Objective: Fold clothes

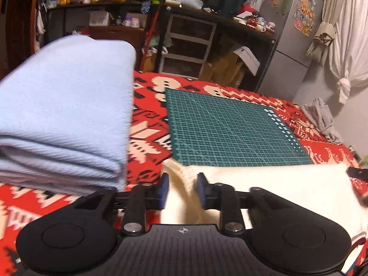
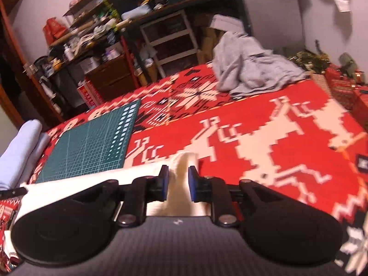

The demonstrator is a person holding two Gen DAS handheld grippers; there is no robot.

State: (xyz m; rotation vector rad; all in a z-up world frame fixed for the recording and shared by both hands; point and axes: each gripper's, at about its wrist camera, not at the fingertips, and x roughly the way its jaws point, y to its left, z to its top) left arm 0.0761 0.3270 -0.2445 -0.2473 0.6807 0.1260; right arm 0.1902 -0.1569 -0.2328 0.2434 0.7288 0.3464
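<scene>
A cream knitted garment (image 1: 276,184) lies flat on the red patterned blanket (image 1: 147,105), just in front of a green cutting mat (image 1: 230,126). My left gripper (image 1: 182,179) sits at its left corner. A raised ridge of cream knit runs between the blue pads, which stand a little apart and do not pinch it. My right gripper (image 2: 178,172) sits at the opposite corner of the cream garment (image 2: 92,181). A bunched hump of knit lies loosely between its parted pads. A folded light blue garment (image 1: 64,115) is stacked to the left.
A crumpled grey garment (image 2: 250,69) lies on the far side of the blanket (image 2: 276,138). The cutting mat (image 2: 96,142) and the blue stack (image 2: 20,151) sit to the left. Cluttered shelves, drawers and a fridge (image 1: 289,46) stand behind the bed.
</scene>
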